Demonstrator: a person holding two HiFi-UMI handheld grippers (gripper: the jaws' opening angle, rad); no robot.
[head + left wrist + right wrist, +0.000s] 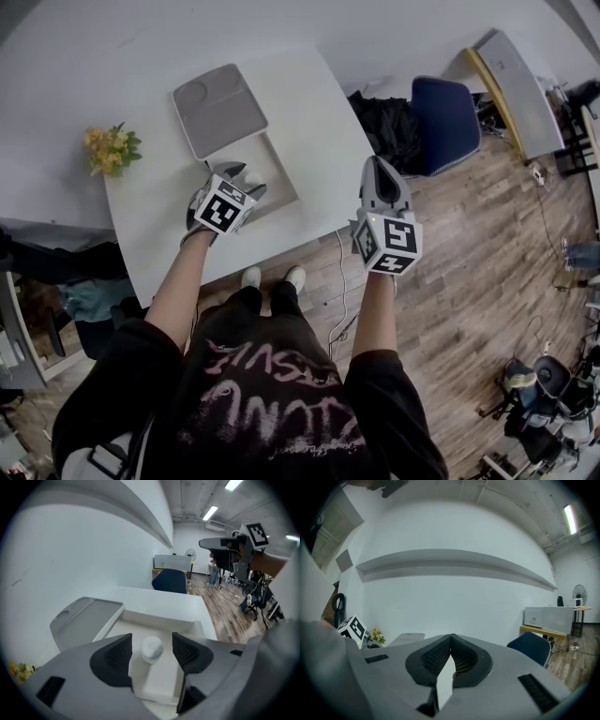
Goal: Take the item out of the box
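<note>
An open white box point(284, 178) lies on the white table point(319, 94), with its grey lid point(218, 109) flat beside it at the far side. In the left gripper view, a small round white item point(152, 648) rests on the floor of the box point(159, 617). My left gripper point(151, 636) hangs just above it, open, one dark pad on each side and neither touching it. From the head view the left gripper point(246, 178) sits over the box's near part. My right gripper point(380, 171) is held off the table's right edge, above the floor. Its jaws point(451, 637) are shut on nothing.
A bunch of yellow flowers point(111, 148) stands at the table's left side. Beyond the table's right edge are a blue chair point(445, 122) and a dark bag point(384, 127). A cable point(342, 281) trails on the wooden floor near my feet.
</note>
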